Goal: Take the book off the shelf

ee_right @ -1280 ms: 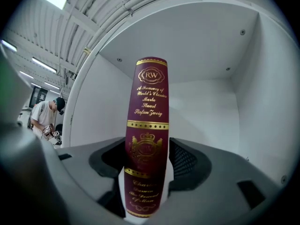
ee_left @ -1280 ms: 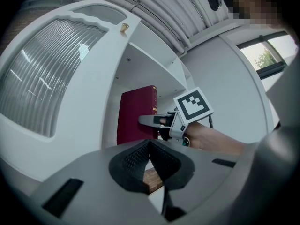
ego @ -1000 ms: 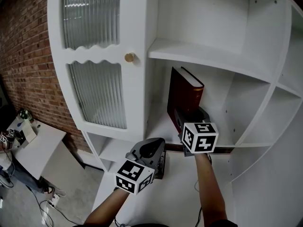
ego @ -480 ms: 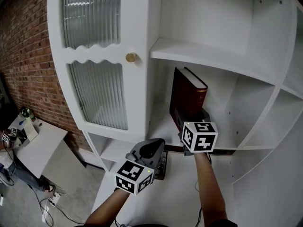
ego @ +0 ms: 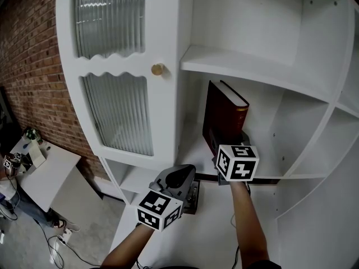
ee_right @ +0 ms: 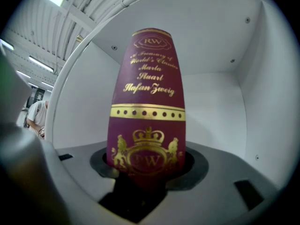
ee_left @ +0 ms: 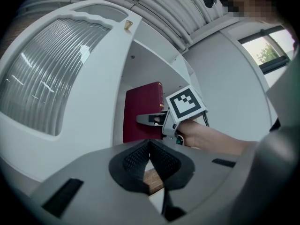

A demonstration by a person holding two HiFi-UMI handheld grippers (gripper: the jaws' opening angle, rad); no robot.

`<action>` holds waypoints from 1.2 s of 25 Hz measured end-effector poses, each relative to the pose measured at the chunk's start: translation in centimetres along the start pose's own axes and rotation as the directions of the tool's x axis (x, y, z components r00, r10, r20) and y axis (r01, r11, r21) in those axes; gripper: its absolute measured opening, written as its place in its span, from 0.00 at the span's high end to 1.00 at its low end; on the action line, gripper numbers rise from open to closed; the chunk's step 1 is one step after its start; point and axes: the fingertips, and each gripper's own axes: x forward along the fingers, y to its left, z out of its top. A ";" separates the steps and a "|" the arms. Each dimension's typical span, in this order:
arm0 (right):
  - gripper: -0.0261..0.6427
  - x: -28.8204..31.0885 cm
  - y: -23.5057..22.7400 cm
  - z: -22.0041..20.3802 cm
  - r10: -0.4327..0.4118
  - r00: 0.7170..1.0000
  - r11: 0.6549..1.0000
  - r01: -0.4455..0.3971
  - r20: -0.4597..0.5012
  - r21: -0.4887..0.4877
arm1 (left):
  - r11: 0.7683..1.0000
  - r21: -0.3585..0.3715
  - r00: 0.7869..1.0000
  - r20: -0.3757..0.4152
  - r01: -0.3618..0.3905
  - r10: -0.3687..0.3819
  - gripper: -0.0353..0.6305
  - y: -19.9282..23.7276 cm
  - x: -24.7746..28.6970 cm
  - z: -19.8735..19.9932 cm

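- Book (ego: pixel 224 116) is in the open bay of the white cabinet (ego: pixel 168 27), right of the ribbed-glass door (ego: pixel 115 111). It stands on the shelf (ego: pixel 190 144) under another board, at the bay's left end. I can't tell whether it touches the left wall, and the bay is bare to its right.
- It stands on end with its long axis vertical. The dark red spine with gold lettering faces near, towards me, and the covers run back to the far wall.
- My right gripper (ego: pixel 229 142) is the one on the job. It points level at the low part of the spine, which lies straight ahead of it on the far side. The spine sits between the jaws, which are spread wide on either side of it and have just been closing in. I see no sign that the pads are clamping it yet.
- My left gripper (ee_left: pixel 149 149) hangs lower, further left and nearer to me, below the shelf edge. Its jaws are together with nothing between them, and it is well apart from the spine.
- I judge the move turns on this: the right jaws must pinch across the spine's width, then draw straight back towards me, keeping the tall volume from tipping.
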 end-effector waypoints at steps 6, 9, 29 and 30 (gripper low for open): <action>0.61 0.0 0.0 0.1 -0.009 1.000 1.000 0.009 -0.003 -0.005 | 1.000 -0.006 1.000 0.004 -0.002 0.002 0.94 0.3 -0.1 0.1; 0.61 -0.2 0.0 0.1 -0.015 1.000 1.000 0.015 -0.004 0.002 | 1.000 -0.008 1.000 0.004 -0.003 0.003 0.94 0.5 -0.3 0.0; 0.61 -2.1 0.8 0.4 -0.013 1.000 1.000 0.013 -0.023 -0.026 | 1.000 0.006 0.999 0.031 0.013 -0.013 0.94 -0.3 -1.4 1.6; 0.61 -2.3 0.9 0.4 -0.012 1.000 1.000 0.012 -0.022 -0.025 | 1.000 0.009 0.999 0.031 0.016 -0.016 0.94 -0.4 -1.5 1.7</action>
